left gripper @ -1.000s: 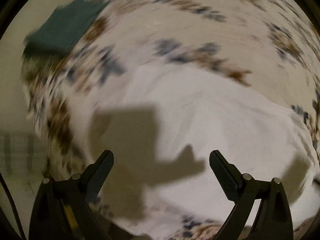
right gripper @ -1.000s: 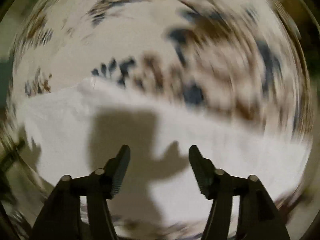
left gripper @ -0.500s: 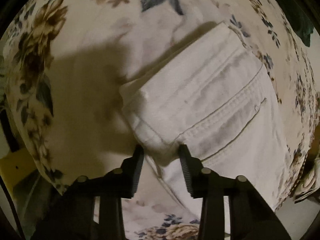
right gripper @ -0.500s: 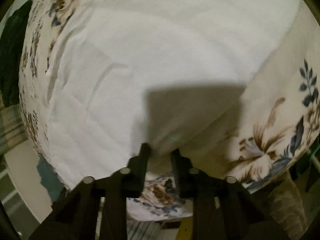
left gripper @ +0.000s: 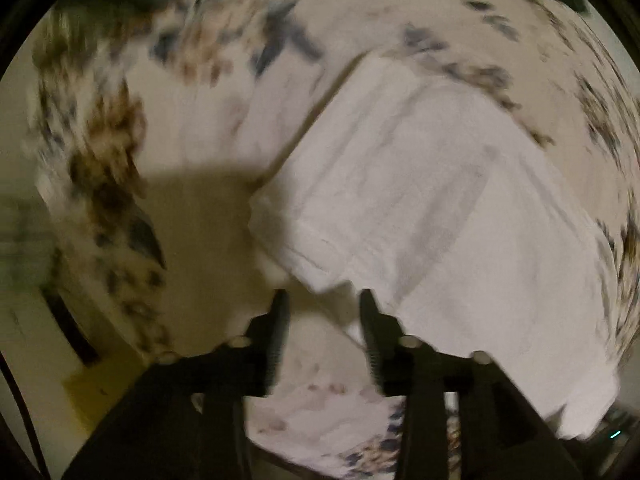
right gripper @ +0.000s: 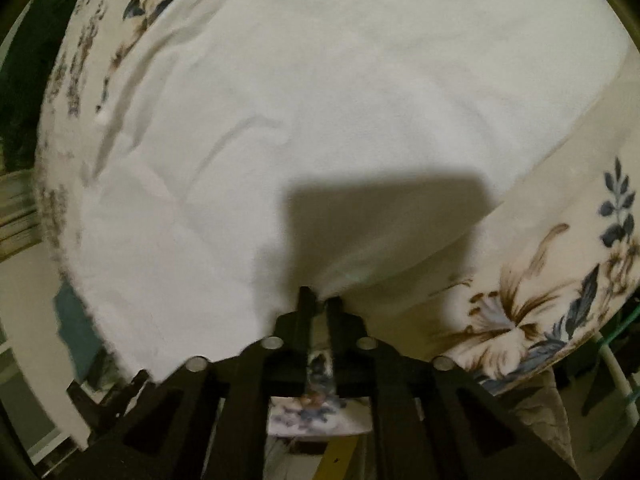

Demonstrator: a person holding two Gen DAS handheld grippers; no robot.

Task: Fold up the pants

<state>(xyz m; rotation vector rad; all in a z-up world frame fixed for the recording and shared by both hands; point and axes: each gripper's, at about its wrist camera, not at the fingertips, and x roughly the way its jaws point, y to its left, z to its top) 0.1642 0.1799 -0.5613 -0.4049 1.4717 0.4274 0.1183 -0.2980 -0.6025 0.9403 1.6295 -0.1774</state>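
The white pants (left gripper: 440,216) lie folded on a floral sheet (left gripper: 192,120), their thick seamed corner pointing toward the left gripper (left gripper: 322,300). That gripper's fingers stand partly apart just off the corner, holding nothing. In the right wrist view the pants (right gripper: 320,100) spread smooth and lightly creased across the sheet (right gripper: 560,280), and the right gripper (right gripper: 319,300) is pinched tight on their near edge.

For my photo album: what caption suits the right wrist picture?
Right gripper pinching the edge of white pants on a flowered sheet.
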